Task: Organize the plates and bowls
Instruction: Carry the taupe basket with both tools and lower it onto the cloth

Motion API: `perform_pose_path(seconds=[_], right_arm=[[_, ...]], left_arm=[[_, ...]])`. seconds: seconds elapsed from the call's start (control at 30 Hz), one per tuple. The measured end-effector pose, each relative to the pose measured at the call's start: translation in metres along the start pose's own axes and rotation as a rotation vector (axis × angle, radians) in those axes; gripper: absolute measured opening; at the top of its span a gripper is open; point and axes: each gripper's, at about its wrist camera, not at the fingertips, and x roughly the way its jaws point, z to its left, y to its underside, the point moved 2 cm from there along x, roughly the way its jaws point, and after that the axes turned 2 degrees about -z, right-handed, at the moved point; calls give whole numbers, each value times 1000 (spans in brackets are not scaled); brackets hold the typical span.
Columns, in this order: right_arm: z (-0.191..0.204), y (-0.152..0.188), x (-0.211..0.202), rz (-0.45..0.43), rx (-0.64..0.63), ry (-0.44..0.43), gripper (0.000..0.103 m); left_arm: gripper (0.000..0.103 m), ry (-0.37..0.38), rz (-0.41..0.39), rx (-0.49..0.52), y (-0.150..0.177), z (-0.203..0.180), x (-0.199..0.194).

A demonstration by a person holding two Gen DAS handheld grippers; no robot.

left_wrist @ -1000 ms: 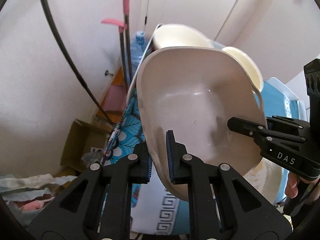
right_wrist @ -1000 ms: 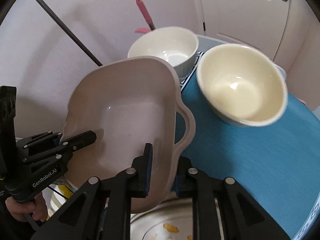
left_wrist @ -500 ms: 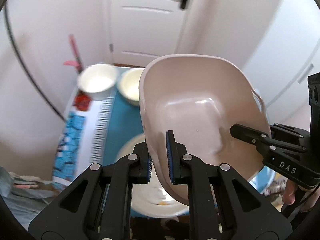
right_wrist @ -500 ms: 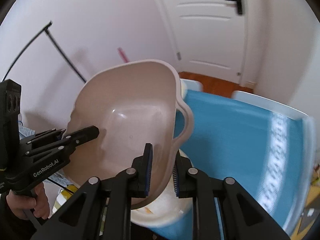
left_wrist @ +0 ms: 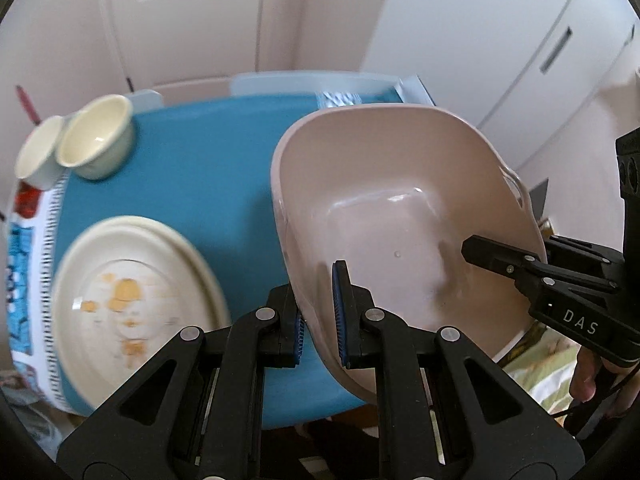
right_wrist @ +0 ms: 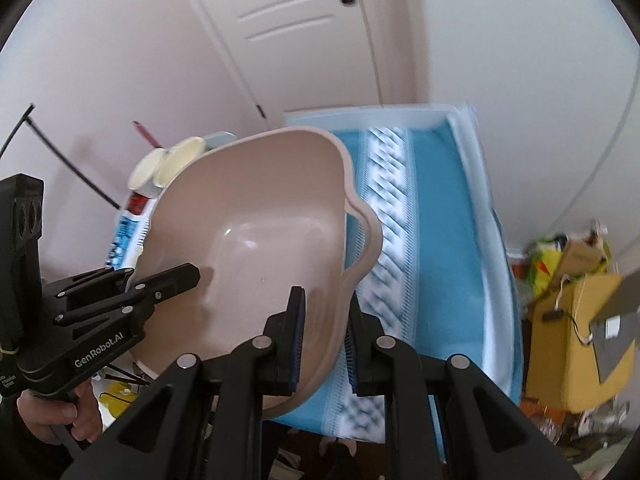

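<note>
A pale pink plastic basin (left_wrist: pixel 400 216) hangs tilted above the blue-clothed table (left_wrist: pixel 200 184), held from both sides. My left gripper (left_wrist: pixel 319 314) is shut on its left wall, one pad inside and one outside. My right gripper (right_wrist: pixel 325 326) is shut on the opposite wall, beside the basin's handle (right_wrist: pixel 366 240). A stack of white plates (left_wrist: pixel 132 304) with orange food smears lies on the table, left of the basin. Two cream bowls (left_wrist: pixel 96 144) (left_wrist: pixel 38 156) stand side by side at the table's far left corner.
A white door (right_wrist: pixel 288 20) and pale walls stand behind the table. Right of the table, on the floor, are cardboard boxes and yellow bags (right_wrist: pixel 572 340). A black pole (right_wrist: pixel 60 156) leans at the left wall. A person's hand (right_wrist: pixel 52 416) holds the left gripper's grip.
Both grippers have swung the basin sideways across the table, away from the two bowls, which now sit far to the left. The plate stack has come into view. Both grips are unchanged.
</note>
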Motion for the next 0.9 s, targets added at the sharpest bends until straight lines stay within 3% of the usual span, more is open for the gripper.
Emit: perform_pose_path(seconds=[0.3, 0.7, 0.8, 0.87, 0.9], right_arm=[[-53, 23, 36, 47, 56, 46, 17], [-69, 30, 59, 63, 72, 45, 17], [-69, 31, 61, 65, 70, 42, 17], [-68, 32, 63, 71, 73, 36, 17], [-68, 33, 63, 72, 71, 39, 18]], left_arm=[[11, 16, 69, 33, 10, -5, 72], [12, -2, 93, 49, 8, -6, 95], [31, 16, 109, 50, 6, -7, 99], [75, -8, 95, 66, 5, -9, 98], [79, -20, 74, 76, 5, -10, 95]])
